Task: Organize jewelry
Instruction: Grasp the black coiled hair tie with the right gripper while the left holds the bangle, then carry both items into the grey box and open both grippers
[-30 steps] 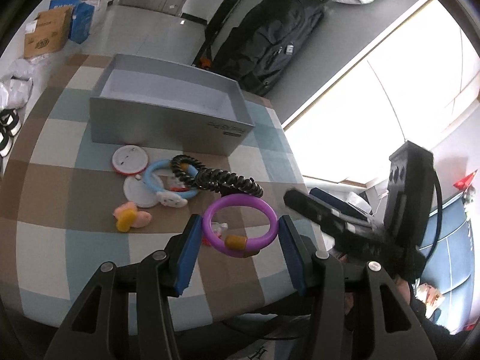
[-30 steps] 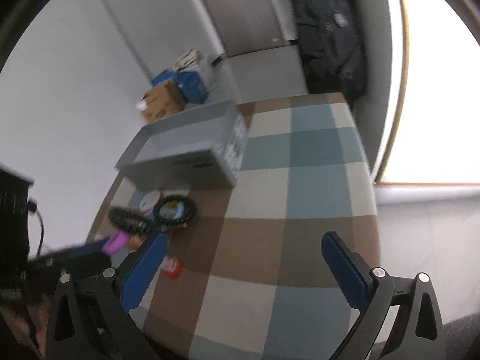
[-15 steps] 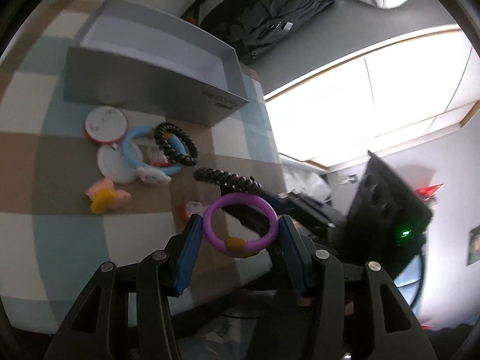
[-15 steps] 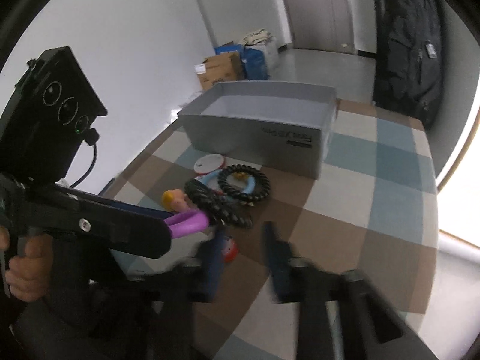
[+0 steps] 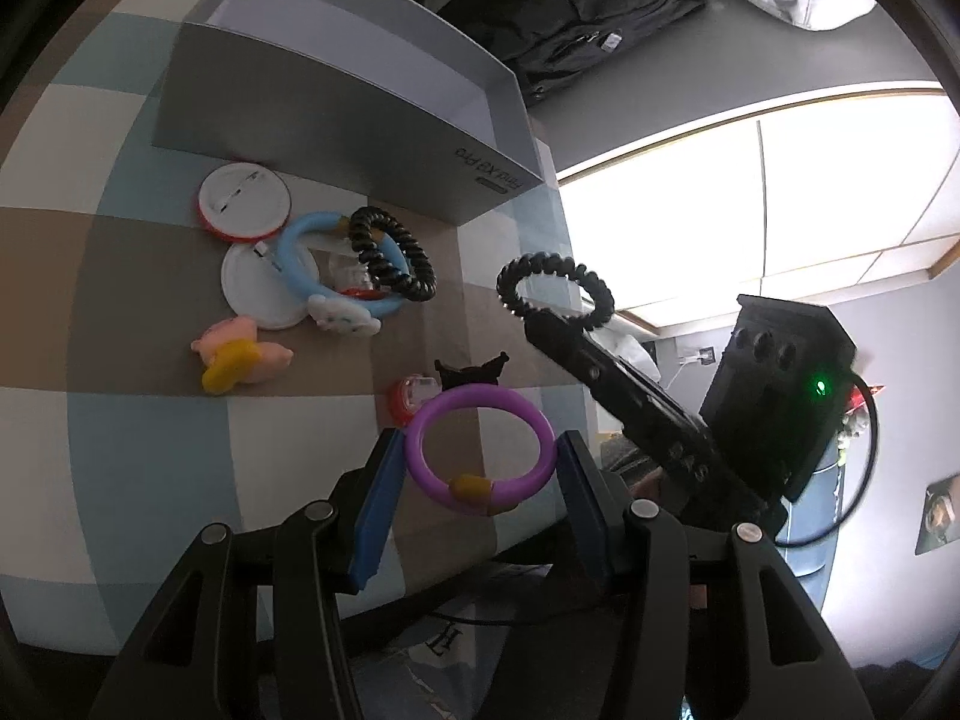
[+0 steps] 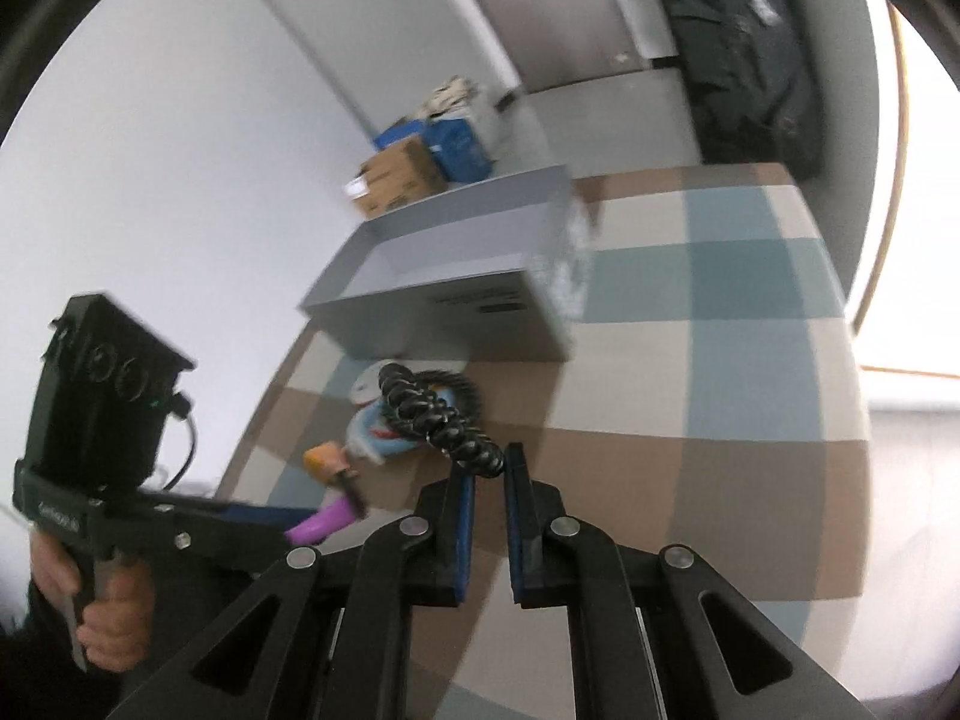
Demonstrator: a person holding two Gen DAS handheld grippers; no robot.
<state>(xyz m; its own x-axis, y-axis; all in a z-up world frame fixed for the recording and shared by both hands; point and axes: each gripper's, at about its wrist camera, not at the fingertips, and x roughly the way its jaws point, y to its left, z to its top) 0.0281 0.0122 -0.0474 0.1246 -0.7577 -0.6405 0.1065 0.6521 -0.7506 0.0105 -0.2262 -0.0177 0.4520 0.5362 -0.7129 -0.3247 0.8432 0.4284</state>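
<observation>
Left wrist view: our left gripper (image 5: 478,480) clamps the purple bangle (image 5: 477,450); at two o'clock our right gripper (image 6: 489,471), jaws nearly together, pinches a black spiral hair tie (image 5: 555,294) above the checked tablecloth (image 5: 120,276), grey box (image 5: 336,120) at eleven.

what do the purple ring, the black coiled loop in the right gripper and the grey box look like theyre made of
Purple ring: smooth plastic or silicone, by its even colour and soft sheen; it cannot be told which.
Black coiled loop: likely springy plastic cord, glossy, wound in tight spirals like a phone-cord hair tie.
Grey box: probably matte cardboard, with thin flat walls, crisp folded edges and small printed lettering.
</observation>
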